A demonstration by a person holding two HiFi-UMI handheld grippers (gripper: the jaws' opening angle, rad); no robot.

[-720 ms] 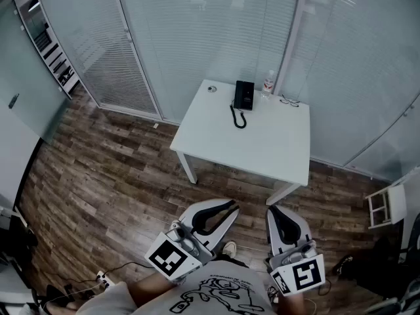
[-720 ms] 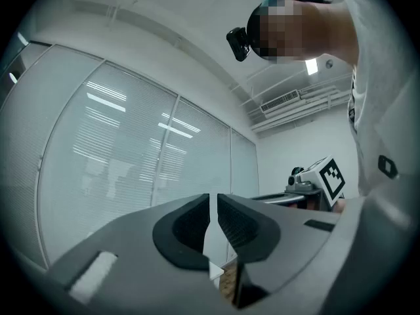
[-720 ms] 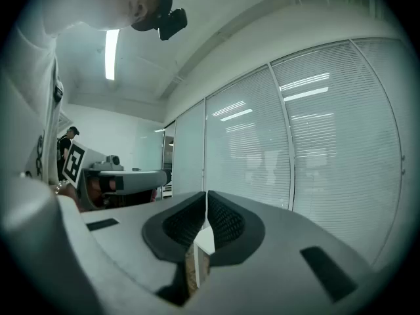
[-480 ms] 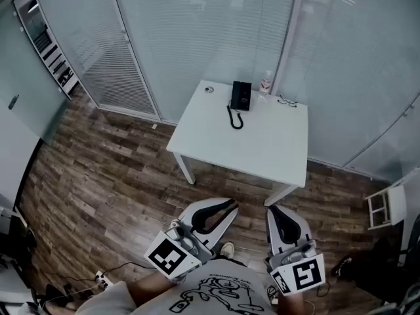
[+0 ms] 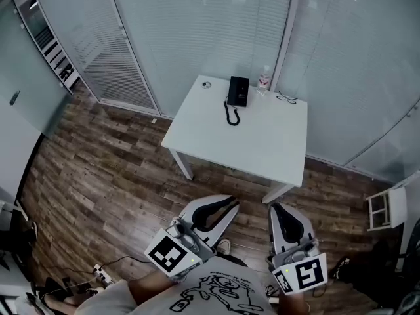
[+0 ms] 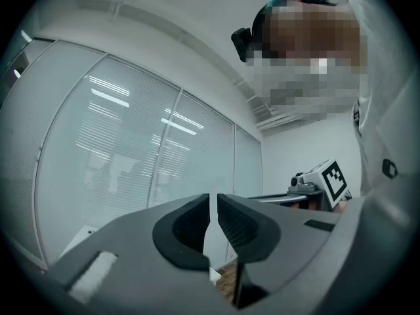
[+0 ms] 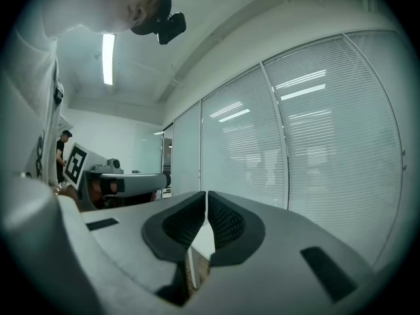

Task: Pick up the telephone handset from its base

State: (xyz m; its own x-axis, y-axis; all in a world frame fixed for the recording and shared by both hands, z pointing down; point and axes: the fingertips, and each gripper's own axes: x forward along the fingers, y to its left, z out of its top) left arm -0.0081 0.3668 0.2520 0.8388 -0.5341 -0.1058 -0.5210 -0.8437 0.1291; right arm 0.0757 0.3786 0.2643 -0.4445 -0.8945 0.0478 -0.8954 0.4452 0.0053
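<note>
The left hand-held gripper [image 5: 225, 208] is low by the person's body with its jaws together and nothing between them. Its own view shows only glass wall past the tips.

Well ahead of it and slightly to its right, across open floor, the telephone [image 5: 239, 90] sits near the far edge of the white desk [image 5: 262, 143]. The handset [image 5: 233, 90] seems to lie along the left side of the base, though it is too small to be sure. Its coiled cord [image 5: 230, 114] trails toward the grippers.

The handset is probably light, rigid, smooth plastic. The narrow middle of the bar, between the two ends, looks like the best place to grip, with the jaws across its width. The cord will likely tug as it lifts, and the base may slide.

Just right of the phone stands a small bottle [image 5: 264, 81].

The right hand-held gripper [image 5: 278, 210] is likewise closed and empty, with the phone well ahead and a little to its left.
</note>
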